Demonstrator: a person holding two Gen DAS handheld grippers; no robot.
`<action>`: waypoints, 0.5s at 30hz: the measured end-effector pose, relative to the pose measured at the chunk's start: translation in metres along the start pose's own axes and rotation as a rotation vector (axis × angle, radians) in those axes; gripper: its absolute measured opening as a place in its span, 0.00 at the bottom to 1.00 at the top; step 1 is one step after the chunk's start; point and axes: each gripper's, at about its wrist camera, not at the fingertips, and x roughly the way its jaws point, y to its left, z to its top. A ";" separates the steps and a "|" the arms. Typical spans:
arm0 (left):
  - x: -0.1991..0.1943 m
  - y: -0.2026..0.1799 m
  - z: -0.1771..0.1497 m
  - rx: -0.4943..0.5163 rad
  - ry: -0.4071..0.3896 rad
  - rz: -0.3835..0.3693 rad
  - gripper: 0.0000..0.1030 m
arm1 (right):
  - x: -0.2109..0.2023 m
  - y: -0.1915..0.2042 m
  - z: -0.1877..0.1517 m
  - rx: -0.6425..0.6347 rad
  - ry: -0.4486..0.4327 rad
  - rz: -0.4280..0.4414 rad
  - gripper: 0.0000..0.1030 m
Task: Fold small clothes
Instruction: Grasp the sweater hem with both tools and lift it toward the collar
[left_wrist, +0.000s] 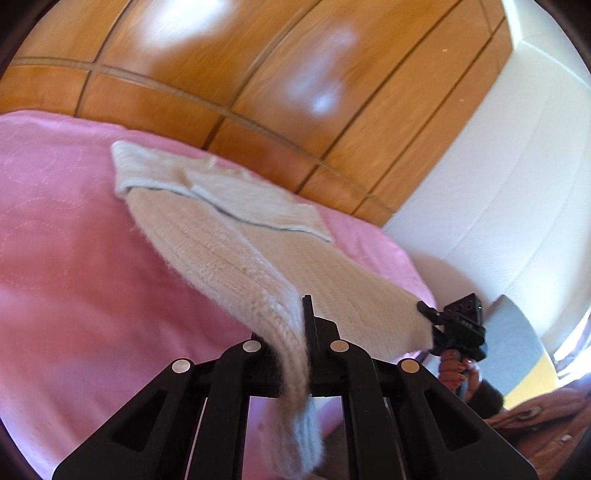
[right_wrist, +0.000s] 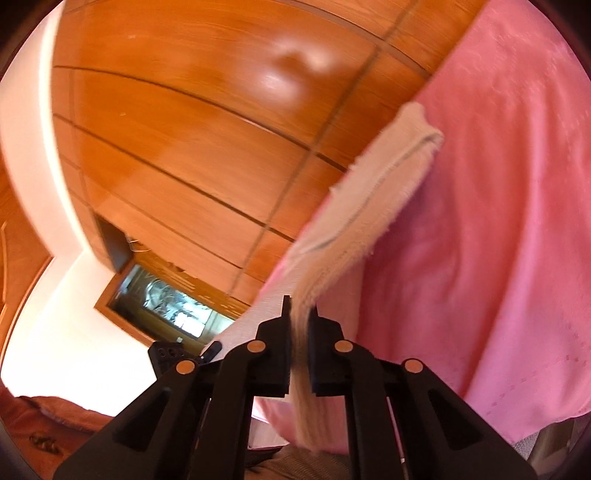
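The left gripper (left_wrist: 301, 332) and right gripper (right_wrist: 301, 332) are each clamped on a near corner of the cream knit garment (left_wrist: 236, 240), raised off the pink bed (left_wrist: 74, 240); next, I judge, carry both corners over to fold it in 2

Left gripper (left_wrist: 301, 317) and right gripper (right_wrist: 301, 314) are both clamped tight.

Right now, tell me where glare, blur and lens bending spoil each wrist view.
Left wrist view: white glare patches on the wooden panels, which look smeared; the cream knit garment stays fairly sharp, and straight panel seams bow. Right wrist view: a glare spot on the wood, an orange colour cast, the pink bedspread soft and tilted, and dark corners around the round image.
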 end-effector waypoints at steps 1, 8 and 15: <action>-0.004 -0.003 -0.001 0.005 -0.003 -0.018 0.05 | -0.003 0.004 -0.002 -0.010 0.000 0.009 0.06; -0.029 -0.029 0.000 0.004 -0.004 -0.144 0.05 | -0.034 0.030 -0.022 -0.071 -0.020 0.105 0.06; -0.064 -0.040 -0.001 -0.088 0.043 -0.307 0.05 | -0.078 0.052 -0.055 -0.082 -0.057 0.298 0.06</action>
